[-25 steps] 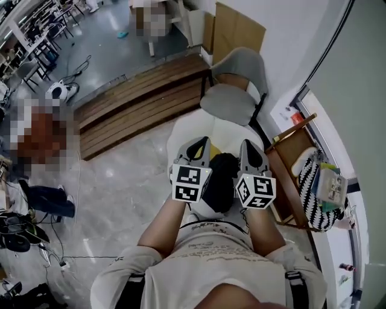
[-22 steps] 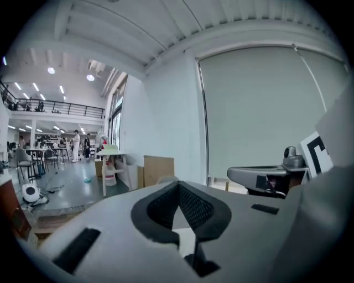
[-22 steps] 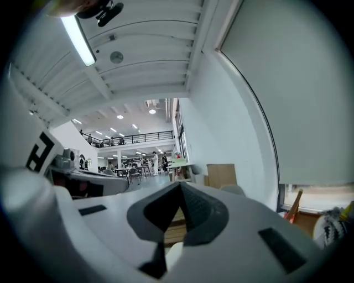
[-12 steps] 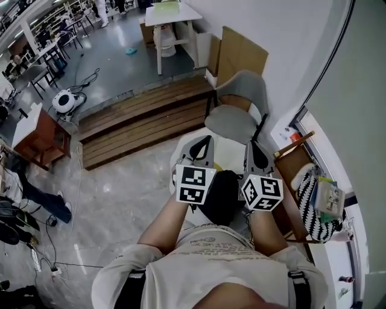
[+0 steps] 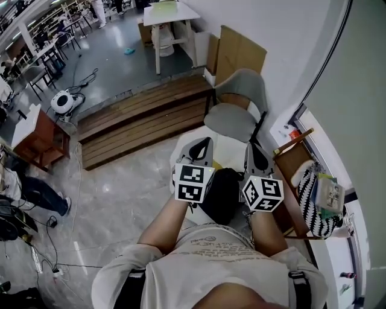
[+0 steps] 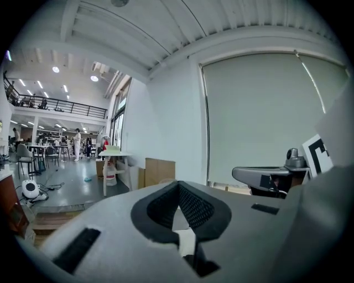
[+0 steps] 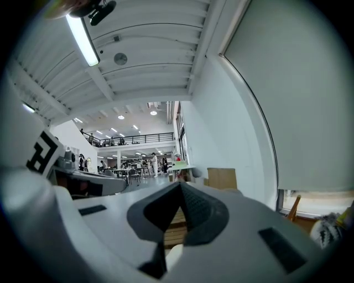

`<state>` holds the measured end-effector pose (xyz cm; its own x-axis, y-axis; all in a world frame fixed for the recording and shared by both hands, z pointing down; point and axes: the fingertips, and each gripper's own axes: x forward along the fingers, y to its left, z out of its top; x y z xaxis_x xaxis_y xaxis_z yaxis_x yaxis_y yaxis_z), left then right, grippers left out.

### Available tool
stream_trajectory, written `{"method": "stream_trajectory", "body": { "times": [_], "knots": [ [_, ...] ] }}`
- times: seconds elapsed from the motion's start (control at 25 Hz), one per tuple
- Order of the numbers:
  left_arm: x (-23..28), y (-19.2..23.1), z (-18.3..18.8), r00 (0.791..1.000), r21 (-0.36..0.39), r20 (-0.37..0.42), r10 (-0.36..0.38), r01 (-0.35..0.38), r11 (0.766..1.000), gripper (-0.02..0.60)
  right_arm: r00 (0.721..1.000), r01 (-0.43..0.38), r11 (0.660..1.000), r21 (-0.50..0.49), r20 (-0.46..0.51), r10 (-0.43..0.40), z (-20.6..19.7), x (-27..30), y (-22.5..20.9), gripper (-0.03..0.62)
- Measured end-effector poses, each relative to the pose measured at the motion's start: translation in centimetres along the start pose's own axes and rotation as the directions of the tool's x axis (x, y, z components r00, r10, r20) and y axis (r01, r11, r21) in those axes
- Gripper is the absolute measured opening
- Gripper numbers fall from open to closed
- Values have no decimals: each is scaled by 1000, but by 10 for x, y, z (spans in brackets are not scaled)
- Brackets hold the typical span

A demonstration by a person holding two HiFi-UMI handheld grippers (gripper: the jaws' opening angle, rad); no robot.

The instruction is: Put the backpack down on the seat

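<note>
In the head view a black backpack (image 5: 222,192) lies low between my two grippers, over a white round seat (image 5: 183,140); whether it rests on the seat I cannot tell. My left gripper (image 5: 205,140) is to the left of it and my right gripper (image 5: 249,145) to the right, both pointing away from me. Each has its jaws shut, and no strap or cloth shows between them. The left gripper (image 6: 178,188) looks out over a hall and a pale wall. The right gripper (image 7: 180,187) faces the ceiling and the same wall. The backpack shows in neither gripper view.
A grey chair (image 5: 233,116) stands just beyond the white seat. A wooden platform (image 5: 139,121) lies to the left. At the right are a wooden frame (image 5: 289,158) and a black-and-white striped bag (image 5: 312,202). Cardboard (image 5: 239,51) leans on the wall, with a white table (image 5: 170,12) further back.
Both grippers stay shut beside the backpack and have hardly moved. The head view has shifted a little, so the grippers sit slightly lower in it.
</note>
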<state>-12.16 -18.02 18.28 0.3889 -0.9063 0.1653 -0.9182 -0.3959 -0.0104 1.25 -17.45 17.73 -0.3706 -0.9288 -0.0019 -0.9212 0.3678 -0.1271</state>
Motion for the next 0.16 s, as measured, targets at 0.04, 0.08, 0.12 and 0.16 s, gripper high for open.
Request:
{"method": "stream_trajectory", "body": {
  "times": [0.04,0.08,0.12,0.16],
  "knots": [
    [1,-1,-2,1000,-4,-5,-5,5,1000,20,1000,-1,1000,2,-3,1,-1,0,0,26],
    [2,-2,-4,1000,-8,-10,-10,10,1000,20,1000,-1,1000,3,-7,1,-2,-1,-1,26],
    [2,-3,-6,1000,-11,-14,-15,15,1000,20,1000,-2,1000,5,-11,2,-3,-1,-1,26],
    [2,-5,-8,1000,-14,-19,-20,20,1000,20,1000,-3,1000,7,-15,3,-5,-2,-1,26]
  ]
}}
